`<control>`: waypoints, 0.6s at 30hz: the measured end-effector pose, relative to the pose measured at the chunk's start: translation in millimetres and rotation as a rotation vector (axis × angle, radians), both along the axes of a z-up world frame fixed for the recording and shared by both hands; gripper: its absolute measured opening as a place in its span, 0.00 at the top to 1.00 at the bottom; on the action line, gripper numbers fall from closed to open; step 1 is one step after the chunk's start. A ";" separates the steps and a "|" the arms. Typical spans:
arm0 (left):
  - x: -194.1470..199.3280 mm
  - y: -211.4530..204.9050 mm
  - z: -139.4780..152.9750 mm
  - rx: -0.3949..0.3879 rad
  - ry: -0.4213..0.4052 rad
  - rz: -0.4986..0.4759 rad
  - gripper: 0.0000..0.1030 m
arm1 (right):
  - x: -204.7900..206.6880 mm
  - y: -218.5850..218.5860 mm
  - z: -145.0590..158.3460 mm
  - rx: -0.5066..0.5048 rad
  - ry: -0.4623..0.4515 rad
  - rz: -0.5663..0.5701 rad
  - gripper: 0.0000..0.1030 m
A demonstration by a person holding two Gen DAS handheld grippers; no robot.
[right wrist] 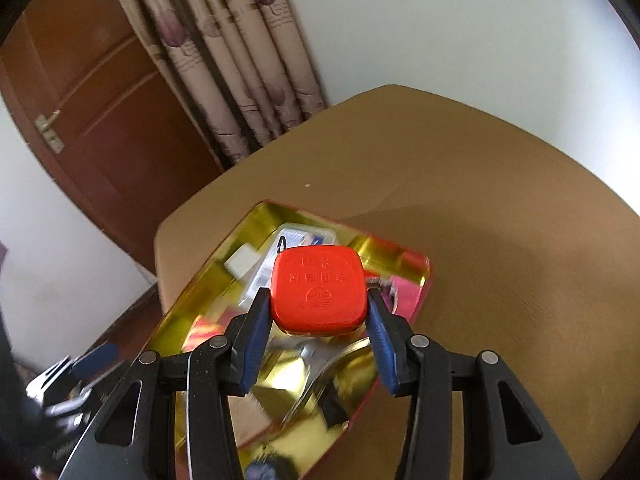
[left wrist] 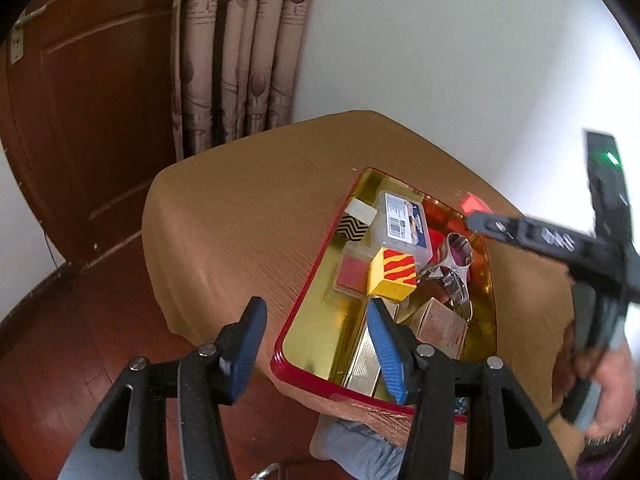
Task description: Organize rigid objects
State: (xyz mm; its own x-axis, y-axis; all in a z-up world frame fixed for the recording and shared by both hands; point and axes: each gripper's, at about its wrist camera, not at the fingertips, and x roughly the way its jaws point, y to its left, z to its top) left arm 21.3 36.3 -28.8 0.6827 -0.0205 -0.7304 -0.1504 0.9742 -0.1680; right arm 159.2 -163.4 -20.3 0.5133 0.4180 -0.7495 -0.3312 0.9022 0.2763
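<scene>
A red-rimmed tin with a gold inside sits on the tan table. It holds a yellow block with red stripes, a clear plastic case, a zigzag block, metal spoons and small boxes. My left gripper is open and empty over the tin's near left edge. My right gripper is shut on a red square box and holds it above the tin. The right gripper also shows in the left wrist view.
A brown door and a patterned curtain stand behind the table, beside a white wall. Wooden floor lies to the left. The person's hand is at the right.
</scene>
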 end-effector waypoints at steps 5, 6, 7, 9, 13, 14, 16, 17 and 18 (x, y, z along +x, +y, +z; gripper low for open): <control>3.8 -4.7 -2.5 0.067 0.004 -0.018 0.48 | 21.8 11.5 -15.0 -0.012 0.032 -0.039 0.57; 4.4 -4.1 -2.6 0.068 0.002 -0.019 0.48 | 23.2 12.0 -17.5 -0.019 0.030 -0.048 0.57; 4.4 -3.6 -2.5 0.070 0.001 -0.018 0.48 | 23.6 13.2 -18.8 -0.022 0.030 -0.052 0.57; 4.6 -3.2 -2.5 0.072 -0.002 -0.020 0.48 | 22.8 13.6 -19.3 -0.014 0.027 -0.056 0.57; 6.0 -6.7 -3.4 0.094 0.006 -0.025 0.48 | 5.9 6.3 -4.9 -0.013 -0.054 -0.075 0.52; 5.5 -8.1 -2.8 0.100 0.003 -0.026 0.48 | -3.8 3.4 1.7 -0.010 -0.089 -0.083 0.48; 2.7 -11.4 0.2 0.110 -0.017 -0.029 0.48 | -29.7 -0.1 14.7 -0.038 -0.174 -0.106 0.23; 1.5 -12.5 1.4 0.117 -0.027 -0.029 0.48 | -51.5 -1.0 22.1 -0.074 -0.248 -0.133 0.17; -0.7 -14.5 3.6 0.127 -0.043 -0.029 0.48 | -65.6 -1.4 26.2 -0.103 -0.297 -0.151 0.07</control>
State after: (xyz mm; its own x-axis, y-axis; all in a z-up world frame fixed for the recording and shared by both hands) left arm 20.6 21.7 -25.2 0.7139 0.0500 -0.6985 -0.1175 0.9919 -0.0491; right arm 93.6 -164.7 6.0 0.7659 0.2507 -0.5921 -0.2442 0.9653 0.0929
